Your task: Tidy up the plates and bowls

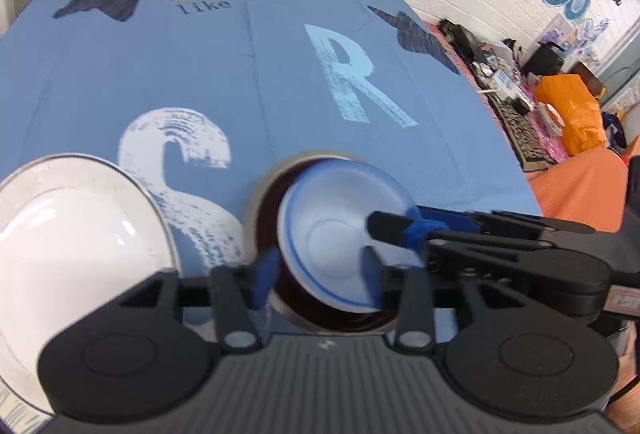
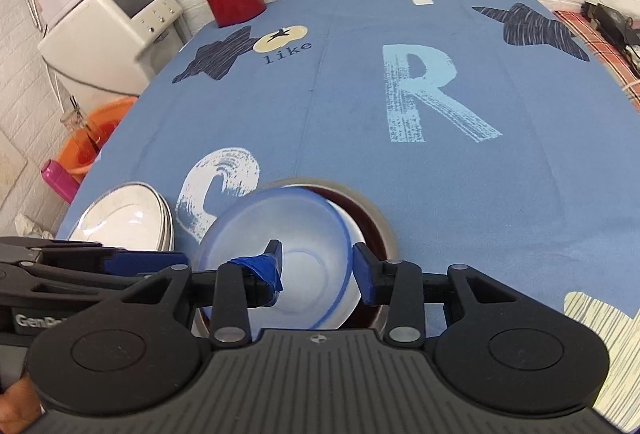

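While the blue-rimmed bowl (image 2: 280, 258) is sitting tilted inside the dark bowl (image 2: 376, 226) on the counter (image 2: 440, 194), the right tool (image 2: 316, 262) is straddling its near rim, jaws apart, and the left tool (image 1: 316, 266) is gaping beside it.

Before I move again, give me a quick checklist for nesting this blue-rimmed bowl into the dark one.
1. Blue-rimmed bowl inside the dark bowl: ok.
2. Blue-rimmed bowl seated flat: not ok, it leans on a tilt.
3. Right gripper closed on the rim: not ok, jaws apart, straddling the rim.
4. Left gripper clear of the bowl: cannot tell; it is open and close around it.
5. Plate stack apart from both bowls: ok.
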`<action>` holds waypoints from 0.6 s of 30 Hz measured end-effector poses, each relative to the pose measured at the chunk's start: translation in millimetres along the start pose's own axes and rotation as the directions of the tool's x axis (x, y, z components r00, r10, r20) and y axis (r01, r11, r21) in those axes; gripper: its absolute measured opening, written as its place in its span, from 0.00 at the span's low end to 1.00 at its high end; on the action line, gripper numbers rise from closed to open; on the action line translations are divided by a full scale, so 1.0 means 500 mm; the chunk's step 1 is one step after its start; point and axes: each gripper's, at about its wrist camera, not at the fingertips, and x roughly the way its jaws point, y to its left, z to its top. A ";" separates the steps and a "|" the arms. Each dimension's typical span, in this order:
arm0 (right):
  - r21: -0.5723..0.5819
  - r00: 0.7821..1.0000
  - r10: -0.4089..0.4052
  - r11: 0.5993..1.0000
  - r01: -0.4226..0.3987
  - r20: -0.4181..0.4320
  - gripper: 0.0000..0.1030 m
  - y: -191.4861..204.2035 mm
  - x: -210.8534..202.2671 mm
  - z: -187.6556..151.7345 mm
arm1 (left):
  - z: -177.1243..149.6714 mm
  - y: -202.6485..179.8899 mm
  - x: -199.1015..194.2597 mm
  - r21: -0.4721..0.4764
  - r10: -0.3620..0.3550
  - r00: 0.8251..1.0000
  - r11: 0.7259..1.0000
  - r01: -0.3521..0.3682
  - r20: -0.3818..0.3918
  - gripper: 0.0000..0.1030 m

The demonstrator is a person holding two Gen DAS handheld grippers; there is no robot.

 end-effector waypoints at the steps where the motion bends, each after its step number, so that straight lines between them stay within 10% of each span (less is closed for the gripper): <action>1: 0.006 1.000 -0.004 1.000 0.004 0.002 0.22 -0.002 -0.002 0.000 | 0.001 0.003 -0.004 0.002 -0.006 1.000 1.000 0.006 0.008 0.56; 18: 0.134 0.993 0.053 0.989 -0.066 0.101 0.23 -0.056 -0.064 -0.033 | -0.003 0.008 -0.064 0.074 0.005 0.998 0.997 -0.010 0.064 0.56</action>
